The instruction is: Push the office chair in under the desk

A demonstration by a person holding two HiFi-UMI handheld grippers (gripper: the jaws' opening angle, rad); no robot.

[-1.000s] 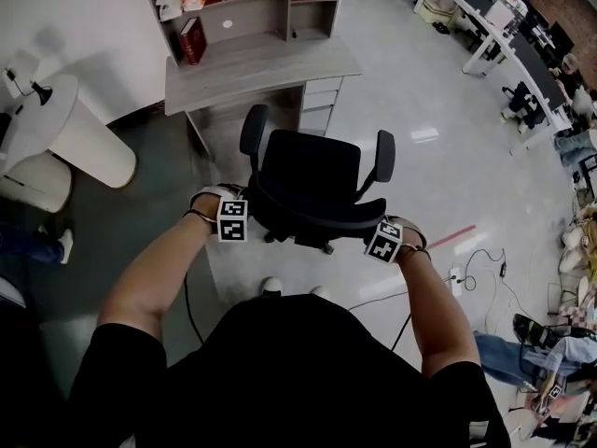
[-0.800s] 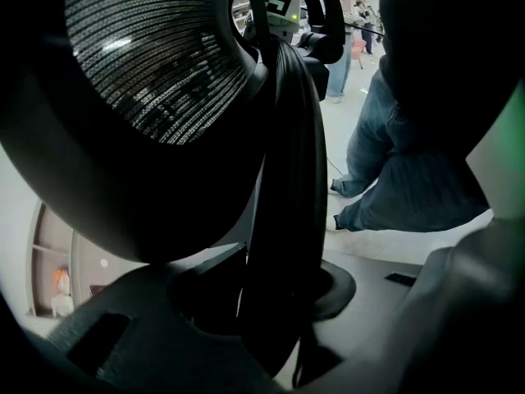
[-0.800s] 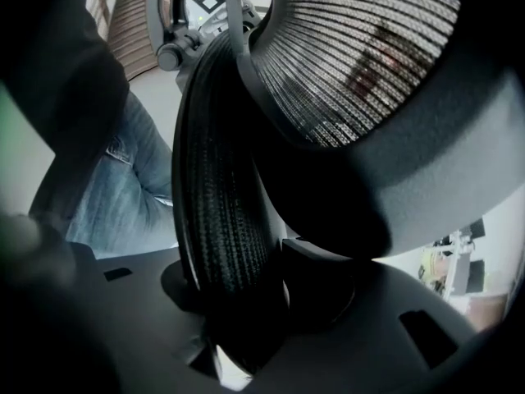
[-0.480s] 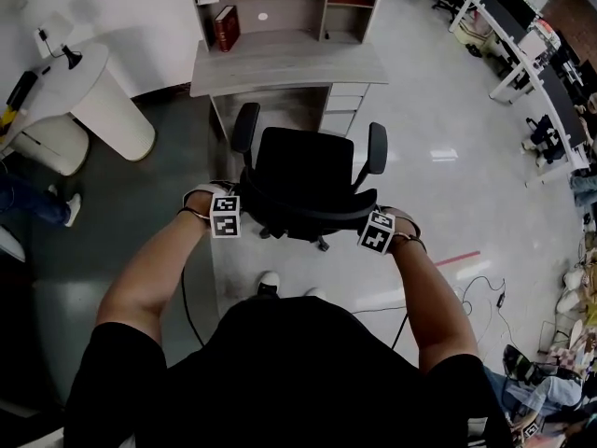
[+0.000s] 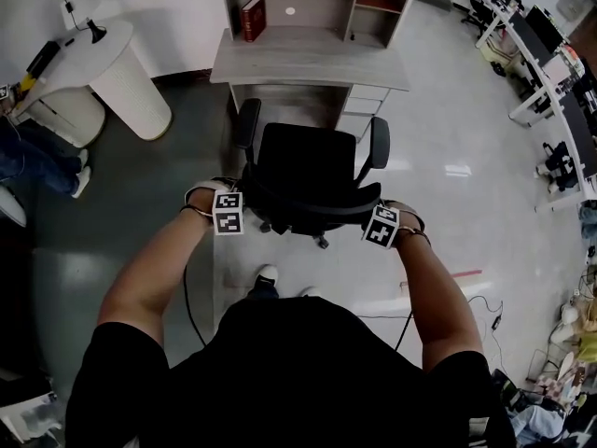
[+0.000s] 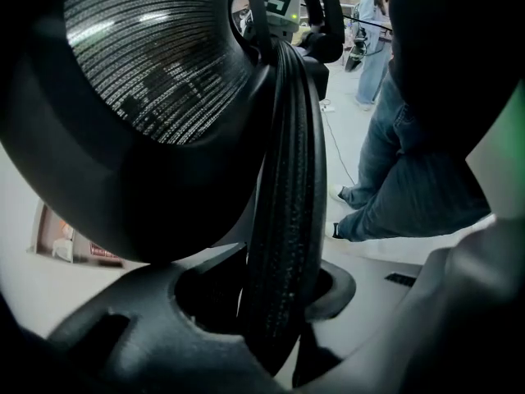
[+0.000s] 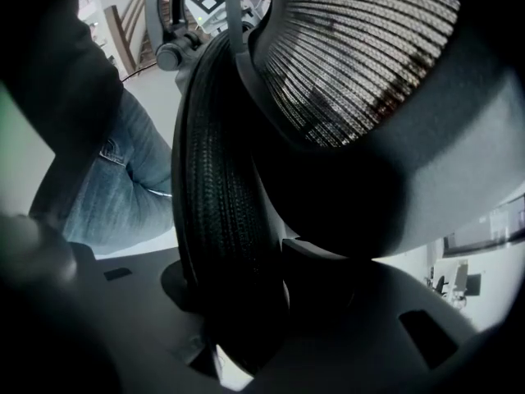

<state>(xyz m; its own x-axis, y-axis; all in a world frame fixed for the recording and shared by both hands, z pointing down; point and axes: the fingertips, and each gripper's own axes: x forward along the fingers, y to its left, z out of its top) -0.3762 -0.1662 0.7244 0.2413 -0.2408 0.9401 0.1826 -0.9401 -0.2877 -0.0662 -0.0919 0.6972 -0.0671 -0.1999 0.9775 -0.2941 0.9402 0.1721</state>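
We clamp left tongs (image 6: 275, 302) and right tongs (image 7: 238, 302) on the stiff backrest (image 5: 308, 215) of the office chair (image 5: 312, 161), likely easy-rolling toward the surface (image 5: 308, 59).

Office: desk rows (image 5: 550, 87) w/ monitors (image 5: 535, 34)

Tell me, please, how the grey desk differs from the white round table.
The grey desk is rectangular, with drawers and shelves above; the white table is round on a flared pedestal. The desk stands directly ahead of the office chair; the table sits off to the left. Both hold small items.
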